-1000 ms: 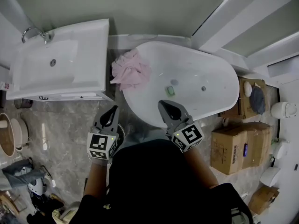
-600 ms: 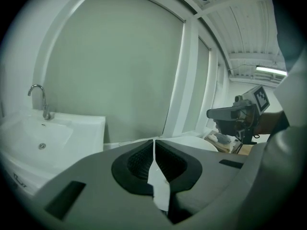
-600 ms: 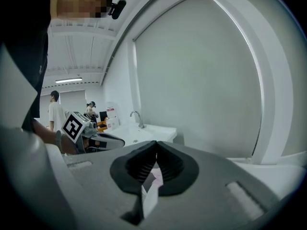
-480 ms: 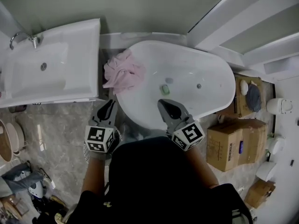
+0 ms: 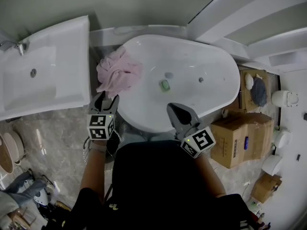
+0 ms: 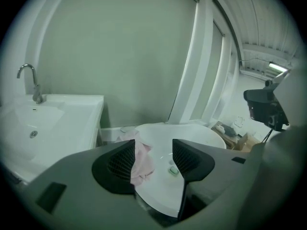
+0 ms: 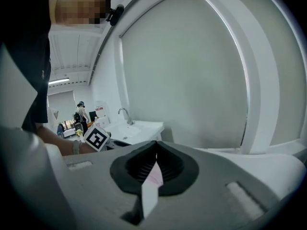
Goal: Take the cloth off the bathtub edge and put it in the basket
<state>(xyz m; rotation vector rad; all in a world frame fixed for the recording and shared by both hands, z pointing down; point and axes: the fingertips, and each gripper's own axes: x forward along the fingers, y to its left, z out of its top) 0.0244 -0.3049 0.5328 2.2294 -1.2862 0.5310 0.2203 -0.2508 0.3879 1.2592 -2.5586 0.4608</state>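
Note:
A crumpled pink cloth (image 5: 118, 73) lies over the left rim of the white bathtub (image 5: 225, 96). My left gripper (image 5: 106, 100) stands just short of the cloth's near edge. Its jaws have just been opening and nothing is between them. In the left gripper view, the cloth (image 6: 142, 160) shows ahead through the gap of the left gripper (image 6: 153, 146), draped on the bathtub (image 6: 201, 131). My right gripper (image 5: 173, 109) hovers over the tub's near rim with its tips together. In the right gripper view, the right gripper (image 7: 156, 145) is shut and empty.
A small green object (image 5: 165, 85) lies on the tub floor near the drain. A white sink (image 5: 38, 75) stands left of the tub. Cardboard boxes (image 5: 238, 139) sit on the floor to the right. A round brown container (image 5: 4, 155) is at the left edge.
My left gripper has moved forward and down to the cloth's near edge and its jaws have gone from shut to open. The right gripper has shifted slightly along the tub's near rim.

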